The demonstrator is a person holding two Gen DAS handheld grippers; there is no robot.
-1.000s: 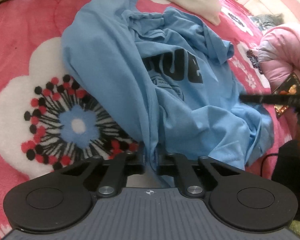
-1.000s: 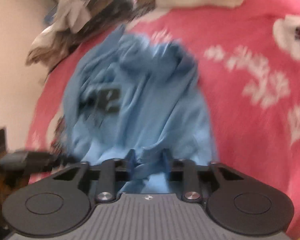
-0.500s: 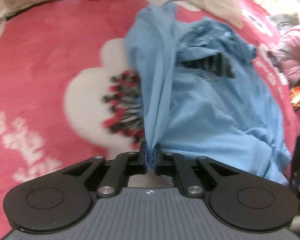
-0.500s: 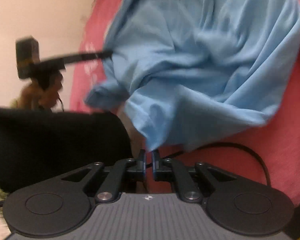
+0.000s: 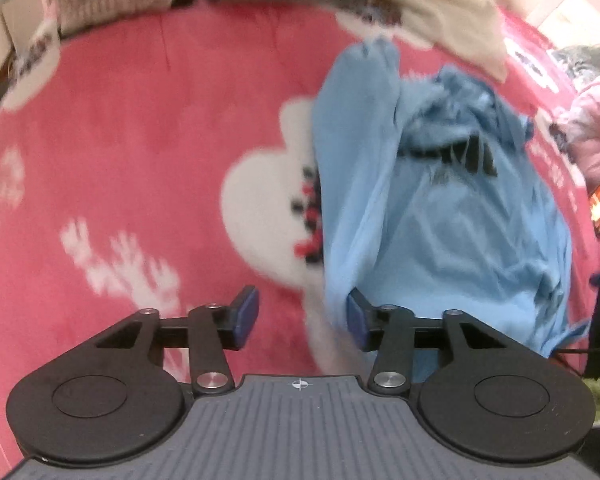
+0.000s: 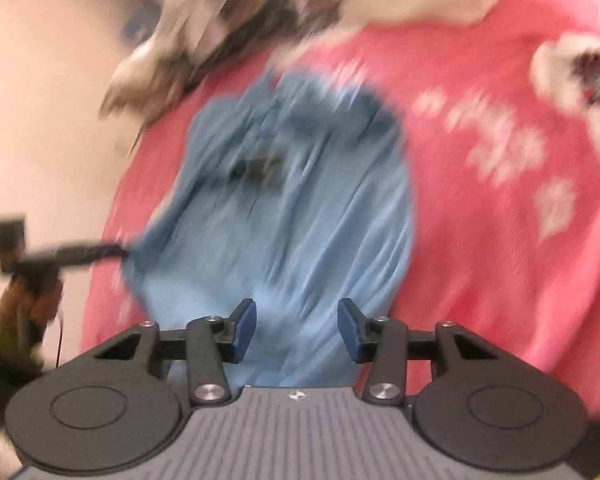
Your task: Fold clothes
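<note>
While both claws spread apart with nothing pinched, the blue T-shirt (image 5: 440,208) sprawls right of centre on the pink blanket (image 5: 140,140); soft, light and floppy, it is probably best gripped at hem corners.

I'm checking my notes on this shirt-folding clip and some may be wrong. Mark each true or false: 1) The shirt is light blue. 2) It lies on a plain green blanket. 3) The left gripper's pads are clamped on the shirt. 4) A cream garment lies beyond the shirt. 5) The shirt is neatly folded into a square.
1) True: the shirt is light blue with dark print.
2) False: the blanket is pink-red with white flowers.
3) False: the left gripper is opening, with only blanket between its pads; the shirt hangs at one pad.
4) True: a cream garment lies past it.
5) False: it is crumpled and spread out.
</note>
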